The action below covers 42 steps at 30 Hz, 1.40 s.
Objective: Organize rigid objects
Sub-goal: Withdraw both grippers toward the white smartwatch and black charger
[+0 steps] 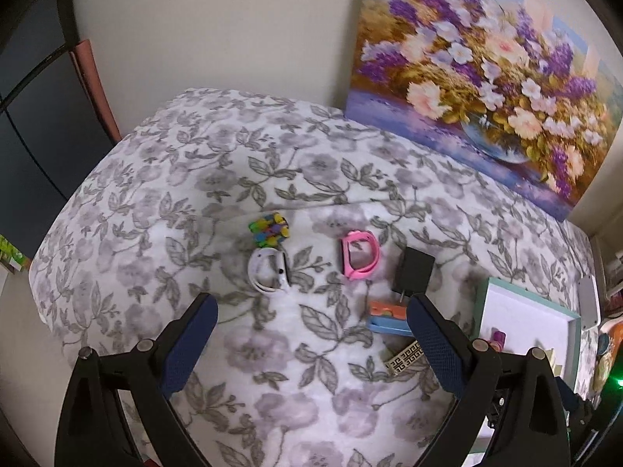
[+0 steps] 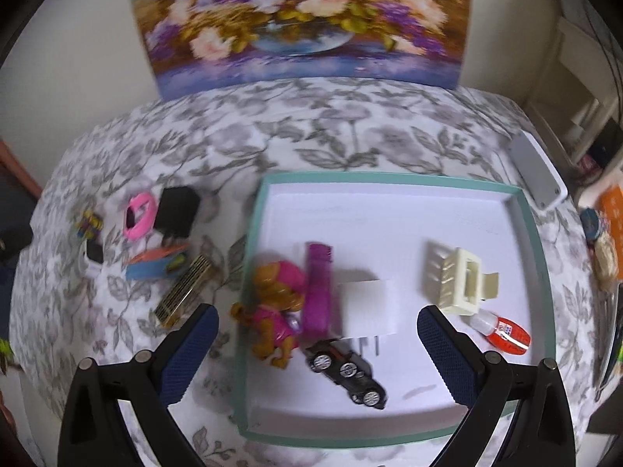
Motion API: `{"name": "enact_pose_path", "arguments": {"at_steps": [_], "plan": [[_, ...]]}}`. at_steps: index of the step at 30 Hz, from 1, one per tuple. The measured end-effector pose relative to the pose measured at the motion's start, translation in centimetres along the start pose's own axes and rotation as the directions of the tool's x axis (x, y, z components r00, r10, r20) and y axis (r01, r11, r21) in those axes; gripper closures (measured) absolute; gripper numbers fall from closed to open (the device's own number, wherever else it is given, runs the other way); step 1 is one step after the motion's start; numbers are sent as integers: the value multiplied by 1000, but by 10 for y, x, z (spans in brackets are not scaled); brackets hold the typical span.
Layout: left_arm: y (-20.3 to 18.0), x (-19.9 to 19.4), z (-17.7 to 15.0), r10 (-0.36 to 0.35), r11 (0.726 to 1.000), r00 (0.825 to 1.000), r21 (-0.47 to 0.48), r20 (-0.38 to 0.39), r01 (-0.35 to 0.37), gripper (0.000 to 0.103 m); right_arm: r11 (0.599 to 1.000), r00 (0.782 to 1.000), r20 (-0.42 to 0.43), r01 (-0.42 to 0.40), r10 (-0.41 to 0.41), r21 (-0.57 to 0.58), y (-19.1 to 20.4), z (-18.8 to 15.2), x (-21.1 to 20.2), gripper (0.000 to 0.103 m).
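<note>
- My left gripper hangs over the flowered bedspread, jaws spread wide, nothing between them
- Ahead of it lies a white watch band, curled into a loop, with a multicoloured bead bracelet just behind it
- To the right sits a pink watch band, then a black plug adapter beside it, prongs pointing toward me
- An orange and blue flat packet lies in front of the adapter, partly hidden behind my right-hand finger; a black and gold patterned bar lies nearer still
- My right gripper is over the teal-rimmed white tray, jaws fully open too, holding nothing
- Inside the tray: a brown and pink toy pup figure leans at the left wall, a purple strap runs right beside it
- A white plug adapter lies touching the strap, and a black toy car lies tilted in front of them
- Toward the tray's right side rests a cream hair claw clip, with a small red glue bottle just in front of it
- Outside the tray, on the right edge of the bed, there's a white and grey slab, maybe a power bank
- A big flower painting leans against the wall behind the bed
</note>
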<state>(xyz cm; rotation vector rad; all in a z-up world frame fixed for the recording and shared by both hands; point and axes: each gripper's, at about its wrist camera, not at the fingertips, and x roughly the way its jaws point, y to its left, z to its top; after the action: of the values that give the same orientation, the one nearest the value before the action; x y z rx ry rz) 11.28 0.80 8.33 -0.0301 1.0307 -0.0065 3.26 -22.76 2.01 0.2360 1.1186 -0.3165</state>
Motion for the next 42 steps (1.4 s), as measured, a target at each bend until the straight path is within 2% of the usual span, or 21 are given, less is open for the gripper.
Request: {"name": "enact_pose_path", "arguments": {"at_steps": [15, 20, 24, 30, 36, 42], "plan": [[63, 14, 6, 32, 993, 999, -109, -17, -34, 5, 985, 1000, 26, -10, 15, -173, 62, -4, 4, 0], [84, 30, 8, 52, 986, 998, -154, -44, -58, 5, 984, 999, 12, -48, 50, -173, 68, -3, 9, 0], [99, 51, 10, 44, 976, 995, -207, -90, -62, 5, 984, 999, 19, -45, 50, -174, 73, 2, 11, 0], [105, 74, 14, 28, 965, 993, -255, -112, -56, 5, 982, 997, 17, -66, 70, -178, 81, 14, 19, 0], [98, 94, 19, 10, 964, 995, -263, -102, -37, 5, 983, 995, 18, -98, 102, -158, 91, 39, 30, 0], [86, 115, 21, -44, 966, 986, -257, -160, 2, 5, 983, 992, 6, -125, 127, -132, 99, 64, 41, 0]]}}
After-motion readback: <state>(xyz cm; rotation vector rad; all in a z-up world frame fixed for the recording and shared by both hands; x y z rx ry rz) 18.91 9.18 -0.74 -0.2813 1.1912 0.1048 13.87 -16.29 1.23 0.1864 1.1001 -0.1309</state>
